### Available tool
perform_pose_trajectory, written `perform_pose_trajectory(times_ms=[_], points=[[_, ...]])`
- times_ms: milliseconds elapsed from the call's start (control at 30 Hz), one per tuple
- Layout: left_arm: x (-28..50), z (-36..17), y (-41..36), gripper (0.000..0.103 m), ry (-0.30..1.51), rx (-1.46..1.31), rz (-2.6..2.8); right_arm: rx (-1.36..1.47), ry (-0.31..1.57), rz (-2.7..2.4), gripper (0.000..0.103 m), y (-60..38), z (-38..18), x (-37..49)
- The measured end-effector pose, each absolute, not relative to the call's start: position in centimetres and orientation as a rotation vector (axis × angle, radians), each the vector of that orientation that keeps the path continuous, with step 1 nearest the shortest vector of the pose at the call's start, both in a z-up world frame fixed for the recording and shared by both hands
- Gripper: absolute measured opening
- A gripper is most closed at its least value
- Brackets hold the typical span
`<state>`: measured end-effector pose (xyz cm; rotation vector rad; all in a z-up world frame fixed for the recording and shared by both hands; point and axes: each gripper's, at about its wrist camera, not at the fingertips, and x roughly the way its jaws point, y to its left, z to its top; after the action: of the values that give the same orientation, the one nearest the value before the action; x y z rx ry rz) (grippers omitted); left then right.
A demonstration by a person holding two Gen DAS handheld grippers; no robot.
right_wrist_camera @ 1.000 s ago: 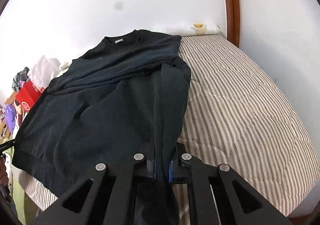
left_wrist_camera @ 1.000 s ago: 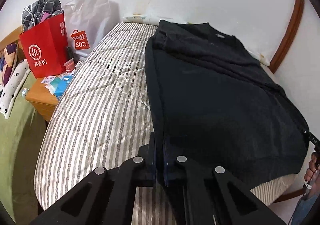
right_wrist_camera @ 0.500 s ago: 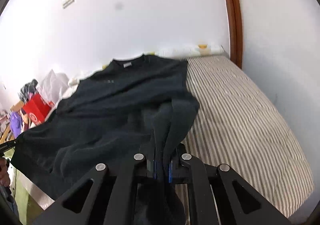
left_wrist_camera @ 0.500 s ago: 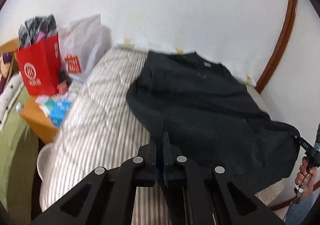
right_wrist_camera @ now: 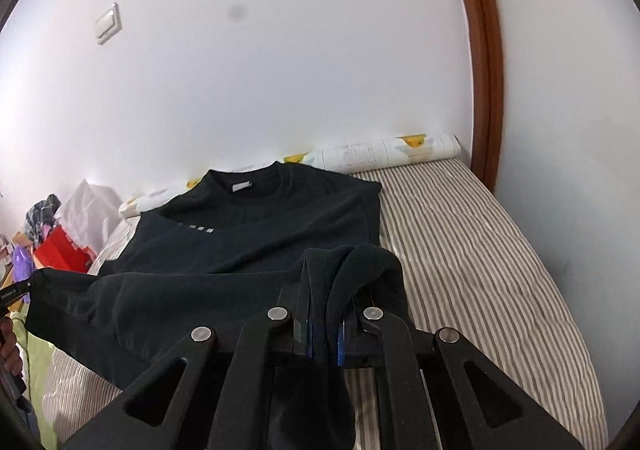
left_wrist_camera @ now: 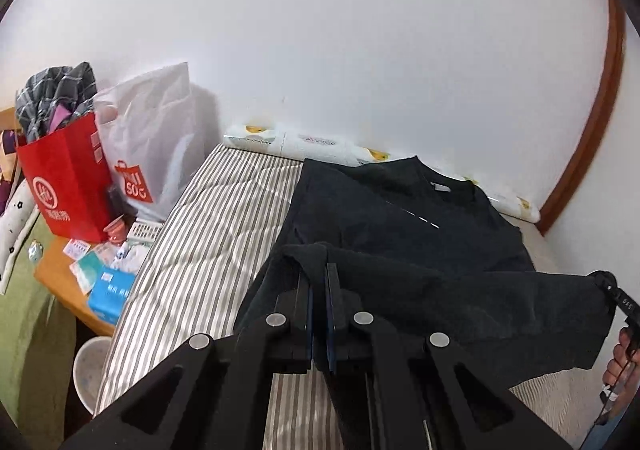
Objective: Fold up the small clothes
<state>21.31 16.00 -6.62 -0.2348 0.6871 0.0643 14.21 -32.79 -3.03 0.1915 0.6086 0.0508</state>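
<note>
A black sweatshirt (left_wrist_camera: 404,234) lies on the striped bed (left_wrist_camera: 208,234) with its collar toward the wall. My left gripper (left_wrist_camera: 318,290) is shut on its left hem corner and holds it raised over the bed. My right gripper (right_wrist_camera: 324,314) is shut on the right hem corner, with bunched cloth draped over the jaws. The hem (right_wrist_camera: 160,298) hangs stretched between the two grippers above the shirt's lower body. The collar and chest print (right_wrist_camera: 196,228) show beyond. The right gripper's tip (left_wrist_camera: 612,290) appears at the left wrist view's right edge.
A red paper bag (left_wrist_camera: 68,186) and a white Miniso bag (left_wrist_camera: 152,154) stand on a wooden bedside table (left_wrist_camera: 60,278) left of the bed, among small packets. A white bin (left_wrist_camera: 90,370) sits below. A rolled printed sheet (right_wrist_camera: 400,154) lies along the wall. A brown door frame (right_wrist_camera: 484,62) stands at right.
Both grippers have lifted the hem off the bed and carried it forward toward the collar. The lower body of the sweatshirt now hangs raised between them.
</note>
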Motion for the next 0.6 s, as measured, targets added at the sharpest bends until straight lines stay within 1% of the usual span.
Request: perform_pose_trajectory(times_ms=[233, 433, 600], points=[[26.9, -8.5, 16.7, 0.005, 0.727, -0.267, 0.081, 0.232, 0.628, 0.064, 0.008, -32.6, -3.9, 20.3], [30.3, -11.0, 16.7, 0.005, 0.777, -0.225, 0.113, 0.228, 0.689, 0.057, 0.008, -32.4, -6.9, 25.5], [32.0, -13.0, 17.0, 0.006, 0.824, -0.226, 0.122, 0.193, 0.748, 0.033, 0.008, -32.0, -9.3, 28.1]])
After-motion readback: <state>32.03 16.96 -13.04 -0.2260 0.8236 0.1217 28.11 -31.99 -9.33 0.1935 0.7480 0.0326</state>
